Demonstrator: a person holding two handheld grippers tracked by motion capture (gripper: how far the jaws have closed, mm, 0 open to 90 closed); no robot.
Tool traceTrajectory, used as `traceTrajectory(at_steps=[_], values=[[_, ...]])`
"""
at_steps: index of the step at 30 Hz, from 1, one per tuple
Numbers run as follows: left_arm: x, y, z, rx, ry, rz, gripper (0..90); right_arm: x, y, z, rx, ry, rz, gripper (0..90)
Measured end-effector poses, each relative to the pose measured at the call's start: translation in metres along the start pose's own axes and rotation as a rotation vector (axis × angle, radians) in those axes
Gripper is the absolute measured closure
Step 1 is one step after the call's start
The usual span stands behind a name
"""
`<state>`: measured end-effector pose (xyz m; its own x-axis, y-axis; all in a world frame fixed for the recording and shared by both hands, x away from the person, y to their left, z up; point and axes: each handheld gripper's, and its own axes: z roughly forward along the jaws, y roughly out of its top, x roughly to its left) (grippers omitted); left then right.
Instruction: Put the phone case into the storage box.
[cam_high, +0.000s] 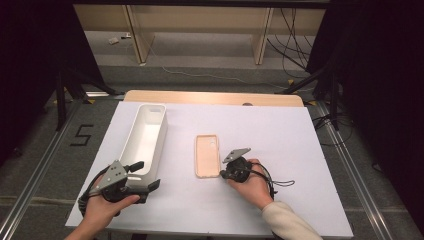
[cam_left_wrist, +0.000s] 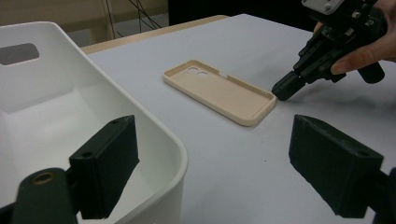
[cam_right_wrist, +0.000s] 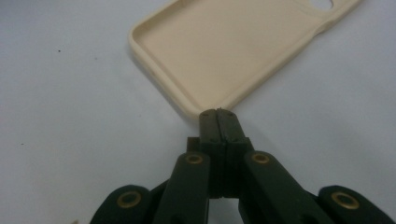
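Observation:
A beige phone case (cam_high: 207, 155) (cam_left_wrist: 219, 91) (cam_right_wrist: 224, 51) lies open side up on the white table sheet, camera cut-out at its far end. My right gripper (cam_high: 223, 173) (cam_right_wrist: 218, 112) is shut with nothing between its jaws, its tips at the case's near right corner. From the left gripper view, the right gripper (cam_left_wrist: 281, 91) touches that corner. A long white bin (cam_high: 161, 135) (cam_left_wrist: 42, 107) stands empty to the left. My left gripper (cam_high: 147, 175) (cam_left_wrist: 212, 126) is open at the bin's near end, one jaw over its inside, the other outside over the table.
The white sheet (cam_high: 280, 140) covers a wooden table with open surface to the right of the case. Beyond the table's far edge is grey floor with cables and wooden shelf legs. Dark stands flank both sides.

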<state>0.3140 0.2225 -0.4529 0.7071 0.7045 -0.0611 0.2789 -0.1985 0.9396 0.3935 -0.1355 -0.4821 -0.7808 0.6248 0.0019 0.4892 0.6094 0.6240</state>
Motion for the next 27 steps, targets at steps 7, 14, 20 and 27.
traceTrajectory(at_steps=[7, 14, 20, 27], values=[[0.0000, -0.0001, 0.0002, -0.001, -0.001, -0.001, 15.1, 0.0018, 0.0003, 0.0000, 0.004, 0.008, 0.006, 90.0], [-0.0001, 0.0000, 0.0001, 0.000, 0.000, -0.001, 15.1, 0.0023, 0.0004, 0.0007, -0.002, 0.008, -0.005, 90.0], [-0.0004, 0.0001, -0.0003, 0.001, 0.005, -0.001, 15.1, 0.0032, 0.0013, -0.0001, 0.007, 0.027, -0.022, 90.0], [-0.0005, 0.0001, -0.0003, 0.002, 0.004, 0.001, 15.1, 0.0028, 0.0013, 0.0003, 0.006, 0.029, -0.022, 90.0]])
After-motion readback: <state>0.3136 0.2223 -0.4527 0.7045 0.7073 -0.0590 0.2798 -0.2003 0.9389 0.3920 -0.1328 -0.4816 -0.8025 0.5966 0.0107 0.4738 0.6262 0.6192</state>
